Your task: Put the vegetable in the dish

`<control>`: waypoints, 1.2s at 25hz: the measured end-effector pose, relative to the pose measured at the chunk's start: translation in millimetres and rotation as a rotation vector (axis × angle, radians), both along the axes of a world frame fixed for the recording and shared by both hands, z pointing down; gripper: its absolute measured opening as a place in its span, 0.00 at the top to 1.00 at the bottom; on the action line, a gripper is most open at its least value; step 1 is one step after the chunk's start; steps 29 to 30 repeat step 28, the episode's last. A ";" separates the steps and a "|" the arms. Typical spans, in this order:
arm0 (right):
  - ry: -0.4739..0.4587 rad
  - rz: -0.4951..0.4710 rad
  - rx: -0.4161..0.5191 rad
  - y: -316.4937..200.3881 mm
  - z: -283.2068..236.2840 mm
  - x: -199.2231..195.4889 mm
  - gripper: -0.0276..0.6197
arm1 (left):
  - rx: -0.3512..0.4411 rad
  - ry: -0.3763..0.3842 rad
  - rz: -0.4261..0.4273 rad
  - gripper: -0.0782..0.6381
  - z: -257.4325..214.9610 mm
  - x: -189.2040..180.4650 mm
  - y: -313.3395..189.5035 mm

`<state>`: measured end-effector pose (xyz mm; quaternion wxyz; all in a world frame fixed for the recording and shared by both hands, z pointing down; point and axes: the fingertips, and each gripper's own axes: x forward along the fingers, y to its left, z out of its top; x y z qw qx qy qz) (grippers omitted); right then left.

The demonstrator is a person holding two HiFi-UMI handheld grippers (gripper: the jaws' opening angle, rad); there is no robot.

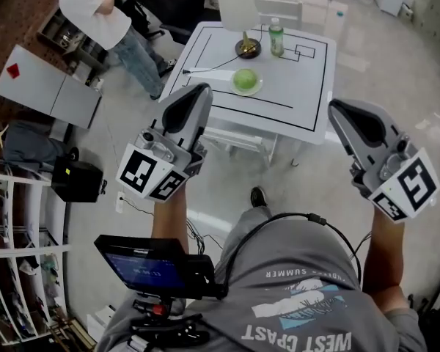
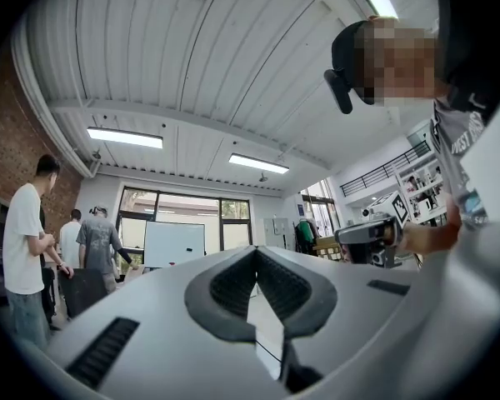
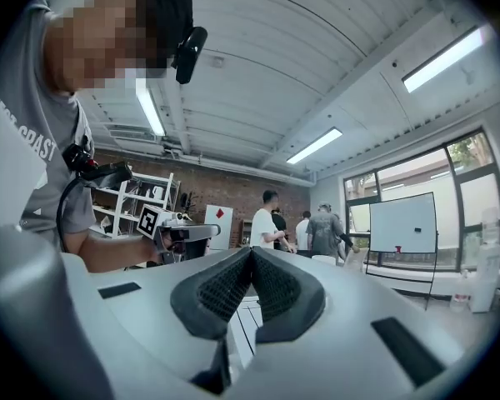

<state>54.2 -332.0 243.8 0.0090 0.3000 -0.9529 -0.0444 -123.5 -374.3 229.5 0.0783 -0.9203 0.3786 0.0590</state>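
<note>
A round green vegetable (image 1: 246, 78) lies in a pale dish (image 1: 257, 89) on the white table (image 1: 301, 86), which is marked with black lines. Both grippers are held up in front of the person, well short of the table and apart from the dish. The left gripper (image 1: 198, 89) is shut with nothing in it, and its dark pads meet tip to tip (image 2: 255, 251). The right gripper (image 1: 336, 107) is likewise shut and empty (image 3: 251, 251). Both gripper views look out level across the room, so neither shows the vegetable or the dish.
On the table stand a lamp with a white shade (image 1: 237, 7) and a green-capped bottle (image 1: 276, 37), with a cable running off the left edge. A person in a white shirt (image 1: 95, 9) stands at the far left. Grey cabinet (image 1: 48, 86), black box (image 1: 77, 180) and shelves (image 1: 15, 255) line the left.
</note>
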 end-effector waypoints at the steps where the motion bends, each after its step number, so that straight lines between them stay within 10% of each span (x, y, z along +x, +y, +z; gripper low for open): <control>1: 0.003 -0.005 0.004 11.4 0.2 7.8 0.95 | -0.004 -0.003 -0.008 0.88 2.3 7.2 10.0; 12: 0.019 -0.065 0.020 110.4 3.1 49.0 0.95 | -0.001 -0.001 -0.058 0.88 1.4 53.0 115.9; 30: 0.033 -0.099 0.035 154.0 -17.1 -30.8 0.95 | 0.007 0.007 -0.079 0.88 -15.3 -23.2 175.1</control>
